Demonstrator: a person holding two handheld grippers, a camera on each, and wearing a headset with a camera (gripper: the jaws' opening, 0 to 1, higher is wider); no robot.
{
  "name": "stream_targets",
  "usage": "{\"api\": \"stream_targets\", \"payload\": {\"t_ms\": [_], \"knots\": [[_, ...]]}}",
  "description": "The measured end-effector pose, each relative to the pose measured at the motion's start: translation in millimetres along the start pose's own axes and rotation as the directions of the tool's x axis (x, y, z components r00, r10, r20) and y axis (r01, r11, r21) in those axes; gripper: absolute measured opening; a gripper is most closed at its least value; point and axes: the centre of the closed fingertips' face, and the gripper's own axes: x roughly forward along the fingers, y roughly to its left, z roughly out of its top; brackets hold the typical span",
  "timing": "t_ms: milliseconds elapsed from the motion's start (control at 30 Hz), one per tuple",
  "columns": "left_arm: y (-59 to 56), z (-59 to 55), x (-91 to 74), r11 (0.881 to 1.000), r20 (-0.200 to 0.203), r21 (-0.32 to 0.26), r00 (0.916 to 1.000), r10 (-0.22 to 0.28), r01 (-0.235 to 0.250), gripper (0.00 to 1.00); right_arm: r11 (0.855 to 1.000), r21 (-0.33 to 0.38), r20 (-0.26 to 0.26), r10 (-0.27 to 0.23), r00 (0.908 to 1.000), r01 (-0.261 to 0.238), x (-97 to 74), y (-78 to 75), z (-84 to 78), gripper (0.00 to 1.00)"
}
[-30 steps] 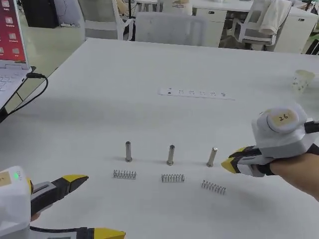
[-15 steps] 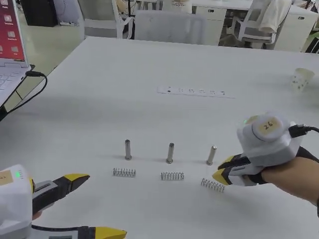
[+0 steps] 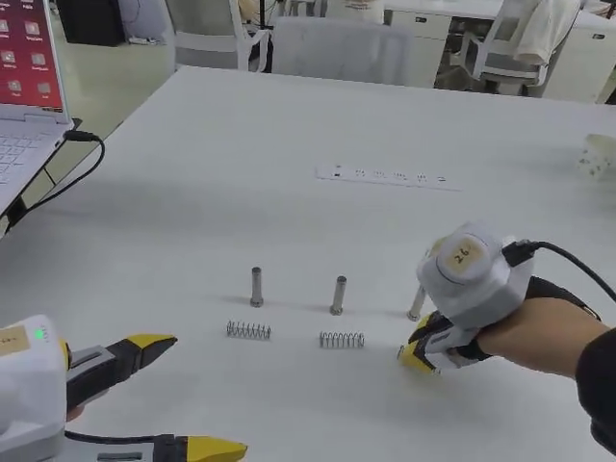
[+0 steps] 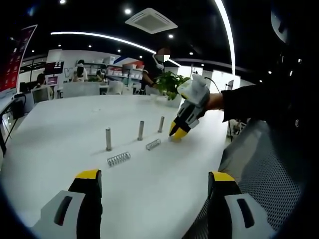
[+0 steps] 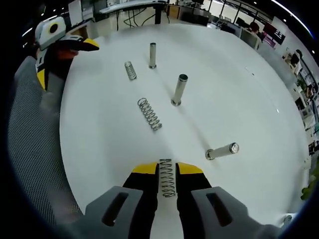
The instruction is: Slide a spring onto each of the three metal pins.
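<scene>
**Right gripper**: the jaws are drawn in against both flanks of the near spring. It lies lengthwise in the gap, with one end poking out just past the fingertips. It looks pinched, though the right gripper view does not settle whether it has left the table.

**Left gripper**: the jaws stand wide apart with nothing between them, well clear of the work.

**Task items, from the right fingertips:**
- The nearest pin is just ahead and to the right, bare.
- The middle spring lies ahead and slightly left, with the middle pin beyond it.
- The far spring and far pin are farthest out.
- No pin carries a spring, so the job looks to be at its first pick-up.

**Hazards, as judged:**
- The hold is across the coils, so too much squeeze could flatten the spring or shoot it out sideways.
- The spring lies flat while the pin stands, so it must be turned upright. A loose hold may let it swivel between the pads during that turn.
- The pins appear to stand free, so a bump from a fingertip or a badly centred spring end could knock the nearest one over.
- In the head view the gripper body covers most of that pin, which makes lining up harder.
</scene>
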Motion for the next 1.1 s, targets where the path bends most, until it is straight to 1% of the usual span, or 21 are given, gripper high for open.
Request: {"api": "stream_targets", "payload": {"t_ms": [100,333,467,600,800,900,1067,1100], "knots": [[1.4,-0.7,-0.2,1.0,0.0,-0.003,1.0,0.003,-0.003,0.85,1.0,-0.011,-0.02,0.011,0.9997,-0.012,3.1,0.2,0.3,0.11],[2.6,-0.7,-0.9,1.0,0.004,-0.009,1.0,0.007,-0.007,0.84,0.999,-0.013,-0.074,0.034,0.9967,-0.035,5.9,1.7,-1.6,0.11],[3.3,-0.9,-1.5,1.0,0.004,-0.012,1.0,0.009,-0.009,0.84,0.999,-0.003,-0.088,0.05,0.9949,-0.051,6.2,2.2,-1.8,0.09],[4.0,-0.1,-2.3,1.0,0.005,-0.01,0.9999,0.01,-0.01,0.84,0.999,-0.002,-0.089,0.048,0.9949,-0.048,5.9,2.9,-2.3,0.08],[4.0,2.9,-3.2,1.0,0.01,-0.004,0.9999,0.009,-0.008,0.83,0.999,0.02,-0.045,0.041,0.9981,-0.04,-3.1,5.7,3.5,0.08],[0.7,4.5,-1.6,1.0,0.01,0.002,1.0,-0.001,0.001,0.83,0.999,0.026,-0.009,0.031,0.9995,-0.03,-10.7,6.9,9.8,0.08],[-5.4,8.0,0.1,1.0,0.008,0.012,0.9998,-0.019,0.019,0.82,0.999,0.048,0.062,0.015,0.998,-0.018,-24.6,8.4,22.8,0.08],[-6.9,9.9,0.3,1.0,0.011,0.016,0.9996,-0.024,0.024,0.82,0.998,0.059,0.091,0.011,0.9958,-0.017,-28.9,9.1,28.3,0.08]]}}
